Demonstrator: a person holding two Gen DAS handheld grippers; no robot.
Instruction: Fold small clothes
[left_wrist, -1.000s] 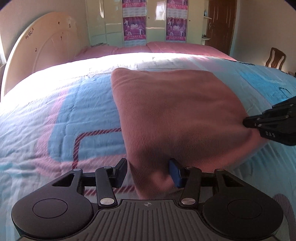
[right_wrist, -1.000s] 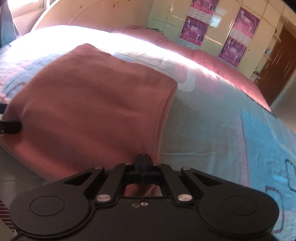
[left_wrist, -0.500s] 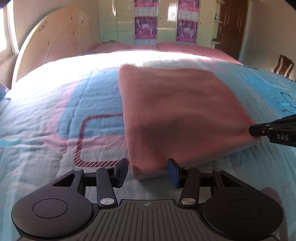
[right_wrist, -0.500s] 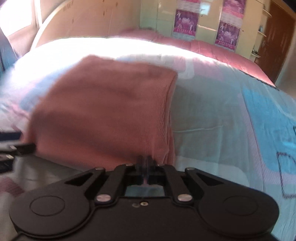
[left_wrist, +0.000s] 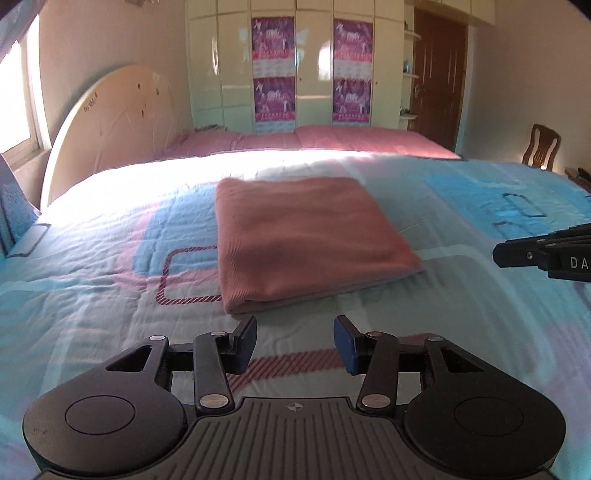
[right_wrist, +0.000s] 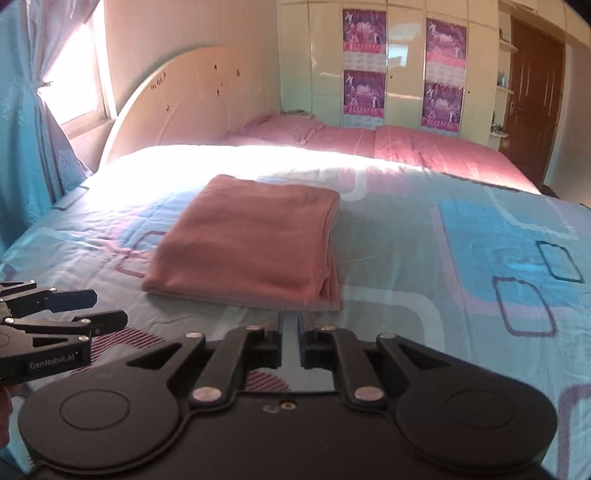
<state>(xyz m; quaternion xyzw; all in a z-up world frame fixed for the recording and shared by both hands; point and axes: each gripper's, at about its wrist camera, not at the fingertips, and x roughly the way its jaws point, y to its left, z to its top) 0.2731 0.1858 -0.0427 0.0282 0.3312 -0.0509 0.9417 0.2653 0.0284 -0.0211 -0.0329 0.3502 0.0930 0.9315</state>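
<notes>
While both views look fwd over the bed (left_wrist: 92, 295), far left shows a sunlit window (left_wrist: 16, 107) w/ a blue curtain (right_wrist: 22, 155), then the curved cream headboard (left_wrist: 110, 125). My left tongs (left_wrist: 294, 343) hang just short of the near edge of the folded pink cloth (left_wrist: 303, 236), jaws partway apart, nothing betw. them, not touching the cloth. The cloth lies flat as a neat rectangle in the middle of the blue-and-pink patterned bedspread (right_wrist: 480, 258), layered edges showing at its near and right sides. Behind it, a pink cover (left_wrist: 332, 140) on the far part of the bed and a cream wardrobe (left_wrist: 236, 66) w/ purple posters (left_wrist: 273, 66). My right tongs (right_wrist: 291, 328) sit just in front of the cloth's near right corner, jaws a narrow slit and opening, nothing gripped. Far right: dark wood door (left_wrist: 439, 81), wooden chair (left_wrist: 541, 147).
</notes>
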